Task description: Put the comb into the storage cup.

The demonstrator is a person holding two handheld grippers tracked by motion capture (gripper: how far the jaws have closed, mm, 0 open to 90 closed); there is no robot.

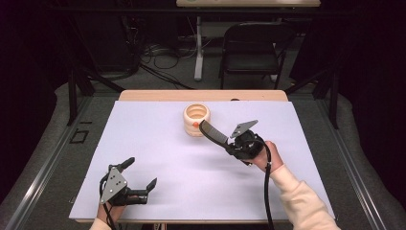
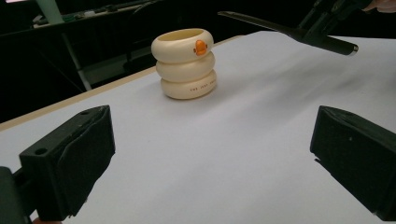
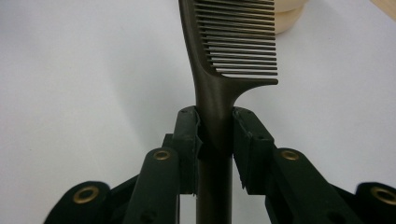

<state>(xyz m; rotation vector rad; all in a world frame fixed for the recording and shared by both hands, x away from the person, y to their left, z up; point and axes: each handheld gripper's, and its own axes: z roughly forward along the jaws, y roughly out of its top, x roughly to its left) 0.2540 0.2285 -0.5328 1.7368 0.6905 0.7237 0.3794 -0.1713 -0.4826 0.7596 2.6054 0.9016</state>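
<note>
Right gripper pinches the handle of a dark brown plastic comb, jaws clamped tight on it, comb tip lifted just beside the cream three-ring stacked holder with orange mark. Left gripper sits at the white table's near edge, jaws spread wide, holding nothing.

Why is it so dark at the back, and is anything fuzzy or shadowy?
High view: the white table sheet is brightly lit, while the room behind, with the black folding chair, falls into darkness. Left gripper view: soft grey shadows smear the sheet near the cream three-ringed holder. Right gripper view: the dark brown comb looks sharp; the holder behind is blurry.
</note>
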